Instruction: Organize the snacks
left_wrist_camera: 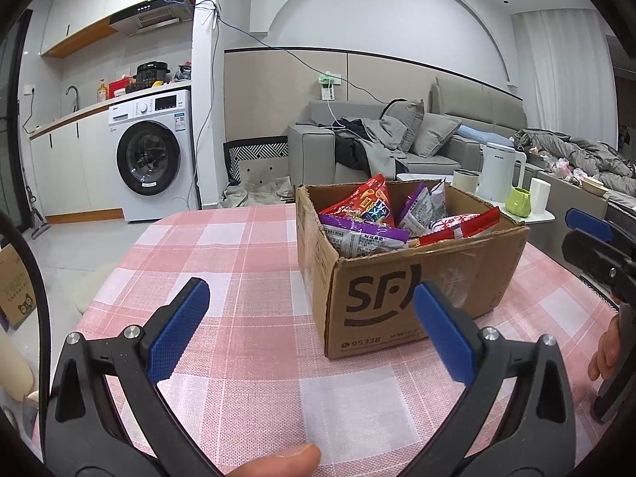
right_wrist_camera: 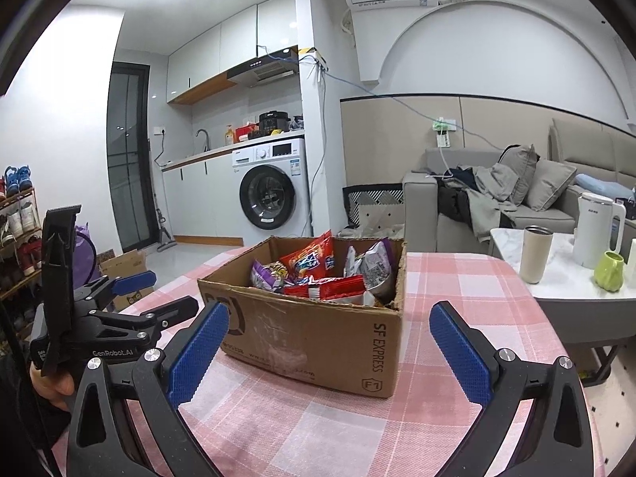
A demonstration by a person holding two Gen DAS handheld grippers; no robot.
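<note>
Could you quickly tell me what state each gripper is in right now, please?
Left gripper: open, holding nothing, before the brown cardboard box.
Right gripper: open, holding nothing.

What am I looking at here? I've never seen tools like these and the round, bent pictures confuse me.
These are two hand-held clamps, each with a wide-angle camera that looks forward along its two blue-padded fingers. One picture comes from the left gripper, the other from the right gripper; each also catches the other at its edge. Both are open and hold nothing. A person's thumb shows at the bottom of the left view. On the table with the pink checked cloth stands an open cardboard box filled with snack packets.
</note>
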